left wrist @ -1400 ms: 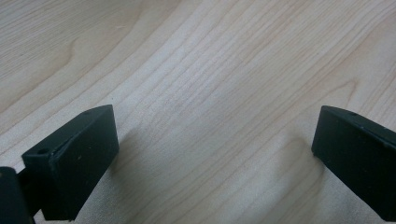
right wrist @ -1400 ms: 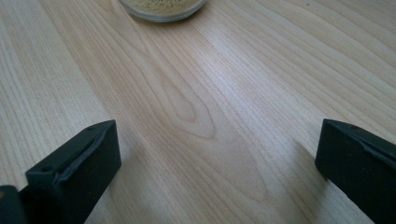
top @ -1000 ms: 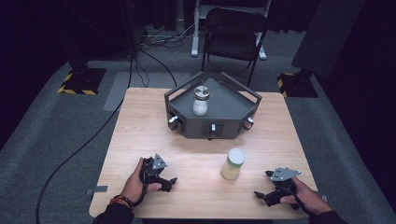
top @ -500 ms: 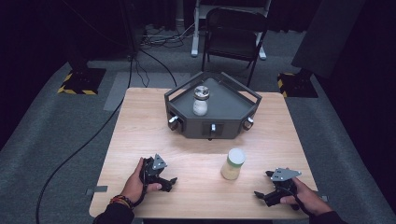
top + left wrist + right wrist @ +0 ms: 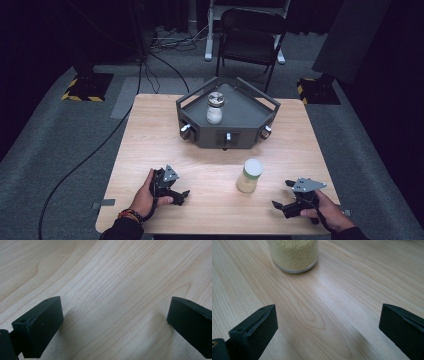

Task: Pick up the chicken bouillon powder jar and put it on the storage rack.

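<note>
We find the grain-filled jar [image 5: 249, 176] upright on the table [image 5: 150, 135] between the wide-open, empty left gripper [image 5: 176, 194] and right gripper [image 5: 284, 206], likely rigid, smooth and moderately heavy, best gripped mid-body below its lid.

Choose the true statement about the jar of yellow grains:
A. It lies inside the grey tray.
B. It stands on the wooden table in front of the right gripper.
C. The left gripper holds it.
B: the jar of yellow grains stands upright on the table, ahead of the open right gripper.
</note>
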`<state>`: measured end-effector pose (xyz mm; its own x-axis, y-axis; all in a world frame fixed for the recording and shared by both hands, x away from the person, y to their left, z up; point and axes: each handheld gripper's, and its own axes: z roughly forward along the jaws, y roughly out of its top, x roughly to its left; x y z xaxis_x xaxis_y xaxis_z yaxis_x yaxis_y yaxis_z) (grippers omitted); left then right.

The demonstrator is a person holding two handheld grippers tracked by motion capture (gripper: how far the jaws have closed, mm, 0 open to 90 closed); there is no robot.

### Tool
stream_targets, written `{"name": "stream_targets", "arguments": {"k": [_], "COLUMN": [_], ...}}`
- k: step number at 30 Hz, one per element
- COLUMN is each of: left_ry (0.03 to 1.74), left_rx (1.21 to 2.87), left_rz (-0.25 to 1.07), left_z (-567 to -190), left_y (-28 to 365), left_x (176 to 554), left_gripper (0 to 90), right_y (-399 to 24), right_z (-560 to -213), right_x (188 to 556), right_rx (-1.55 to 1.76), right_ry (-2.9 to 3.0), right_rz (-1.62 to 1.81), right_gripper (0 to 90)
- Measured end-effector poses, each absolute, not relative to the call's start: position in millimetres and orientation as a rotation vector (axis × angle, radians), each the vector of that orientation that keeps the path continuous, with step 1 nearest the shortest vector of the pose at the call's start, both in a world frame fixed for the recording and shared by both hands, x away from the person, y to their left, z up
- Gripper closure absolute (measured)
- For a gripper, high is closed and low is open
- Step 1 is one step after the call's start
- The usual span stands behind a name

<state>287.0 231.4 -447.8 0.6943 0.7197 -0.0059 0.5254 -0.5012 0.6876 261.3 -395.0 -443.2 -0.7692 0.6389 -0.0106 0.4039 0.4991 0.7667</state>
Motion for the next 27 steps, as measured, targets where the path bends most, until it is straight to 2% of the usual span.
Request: {"name": "stream_targets", "arguments": {"k": [13,27], "left_ry": [0.946,0.948], "left_rx": [2.224,2.223], "left_rz": [0.371,0.37], "left_z": [-447.7,-447.8], "left_y": [231.2,231.1], "left_x": [287.1,286.9], "left_gripper": [0.0,0.0], "right_y": [-386.7,-369.8], "right_z": [-439.0,-435.3], "right_x": [252.8,259.5], "right_rx": [0.878,0.838], "right_ry": [2.34,2.314], "right_rz": [1.207,1.286], "right_gripper": [1.7,1.6]}}
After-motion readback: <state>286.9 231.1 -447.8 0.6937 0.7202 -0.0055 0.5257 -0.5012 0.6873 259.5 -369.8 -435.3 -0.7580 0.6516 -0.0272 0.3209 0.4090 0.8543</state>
